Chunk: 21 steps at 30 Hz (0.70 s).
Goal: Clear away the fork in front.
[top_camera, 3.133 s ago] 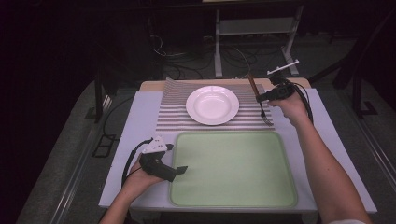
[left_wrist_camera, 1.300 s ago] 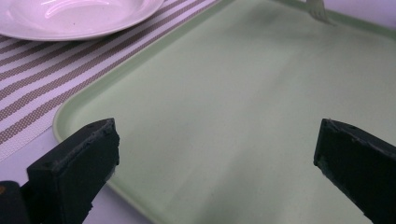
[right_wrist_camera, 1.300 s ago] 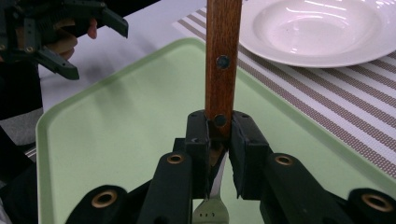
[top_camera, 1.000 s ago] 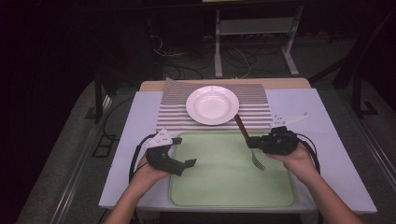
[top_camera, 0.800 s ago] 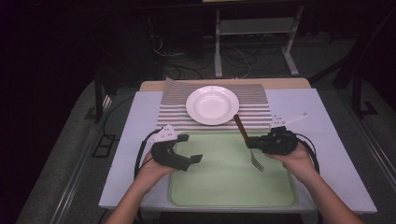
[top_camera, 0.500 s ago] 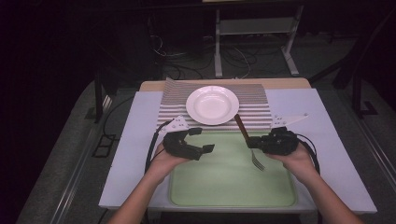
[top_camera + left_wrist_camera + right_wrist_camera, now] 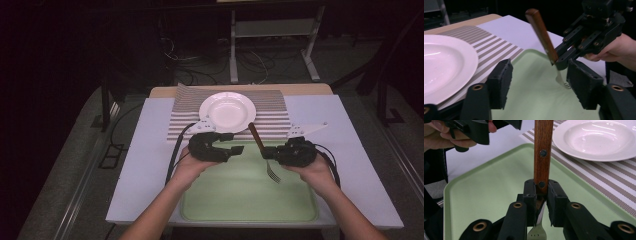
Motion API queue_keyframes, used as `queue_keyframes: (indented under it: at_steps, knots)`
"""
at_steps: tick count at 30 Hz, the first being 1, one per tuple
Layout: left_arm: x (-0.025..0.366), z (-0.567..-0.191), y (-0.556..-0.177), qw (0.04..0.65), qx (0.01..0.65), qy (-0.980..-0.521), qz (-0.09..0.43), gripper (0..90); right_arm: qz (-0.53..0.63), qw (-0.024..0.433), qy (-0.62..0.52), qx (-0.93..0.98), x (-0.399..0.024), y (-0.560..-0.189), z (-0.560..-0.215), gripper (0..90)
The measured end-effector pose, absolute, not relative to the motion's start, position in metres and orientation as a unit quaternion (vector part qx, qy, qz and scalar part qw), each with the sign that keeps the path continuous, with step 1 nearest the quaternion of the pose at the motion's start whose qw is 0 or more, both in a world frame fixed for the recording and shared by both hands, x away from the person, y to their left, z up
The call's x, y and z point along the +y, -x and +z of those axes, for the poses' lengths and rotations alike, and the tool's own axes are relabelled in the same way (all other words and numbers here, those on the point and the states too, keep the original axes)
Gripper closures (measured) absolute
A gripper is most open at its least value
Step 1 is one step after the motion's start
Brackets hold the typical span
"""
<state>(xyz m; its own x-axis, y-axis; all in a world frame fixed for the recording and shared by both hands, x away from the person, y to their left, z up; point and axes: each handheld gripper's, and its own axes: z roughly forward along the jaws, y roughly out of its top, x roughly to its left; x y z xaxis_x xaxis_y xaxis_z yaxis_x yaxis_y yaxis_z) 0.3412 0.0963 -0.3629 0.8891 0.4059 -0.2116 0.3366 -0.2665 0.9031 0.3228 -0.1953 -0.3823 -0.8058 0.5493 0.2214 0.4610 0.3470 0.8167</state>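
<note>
A fork with a brown wooden handle [image 7: 255, 135] hangs over the green tray [image 7: 240, 200], handle up toward the plate and tines [image 7: 272, 172] down. My right gripper [image 7: 267, 152] is shut on it where handle meets metal; in the right gripper view the pads [image 7: 530, 195] clamp the handle [image 7: 543, 145]. My left gripper [image 7: 236, 143] hovers over the tray's far left part and points at the fork. It is open, its jaws have just been closing, and nothing is between them. In the left gripper view the fork [image 7: 541, 32] and the right gripper [image 7: 564, 60] are just beyond its pads [image 7: 500, 83].
A white deep plate [image 7: 227, 111] rests on a striped placemat [image 7: 272, 122] at the back of the white table top [image 7: 145, 165]. The green tray takes up the front middle. Dark floor, cables and a metal stand [image 7: 272, 35] surround the table.
My left gripper has moved right and away from the table's front, toward the fork, and its jaws have narrowed. Over the last second the right gripper has held the fork still over the tray.
</note>
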Motion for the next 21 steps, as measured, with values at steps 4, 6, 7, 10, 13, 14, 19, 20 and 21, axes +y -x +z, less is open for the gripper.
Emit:
queue_keyframes:
  at_steps: [4, 6, 7, 10, 13, 14, 19, 20, 21]
  knots:
    - [0.083, -0.360, -0.342, 0.566, 0.234, -0.790, 0.018, 45.1, 0.487, 0.040, -0.303, 0.818, -0.189, -0.323, -0.382, 77.4]
    - [0.079, -0.360, -0.342, 0.565, 0.234, -0.791, 0.015, 46.7, 0.484, 0.042, -0.298, 0.822, -0.185, -0.321, -0.383, 77.4]
    - [0.077, -0.360, -0.342, 0.566, 0.235, -0.790, 0.013, 47.3, 0.484, 0.042, -0.295, 0.823, -0.184, -0.321, -0.383, 77.4]
    - [0.072, -0.360, -0.342, 0.563, 0.239, -0.791, 0.013, 49.3, 0.485, 0.044, -0.294, 0.823, -0.181, -0.320, -0.383, 77.4]
    - [0.067, -0.362, -0.342, 0.562, 0.242, -0.791, 0.012, 52.3, 0.488, 0.046, -0.294, 0.821, -0.179, -0.318, -0.382, 77.4]
    - [0.066, -0.362, -0.342, 0.564, 0.243, -0.789, 0.013, 53.8, 0.488, 0.045, -0.292, 0.821, -0.178, -0.318, -0.381, 77.4]
    - [0.064, -0.366, -0.340, 0.565, 0.251, -0.786, 0.017, 61.6, 0.495, 0.046, -0.286, 0.819, -0.173, -0.317, -0.380, 77.4]
    - [0.064, -0.366, -0.340, 0.565, 0.251, -0.786, 0.017, 62.4, 0.495, 0.046, -0.286, 0.819, -0.173, -0.317, -0.380, 77.4]
    - [0.065, -0.368, -0.340, 0.567, 0.254, -0.784, 0.016, 64.2, 0.495, 0.047, -0.286, 0.819, -0.171, -0.317, -0.381, 77.4]
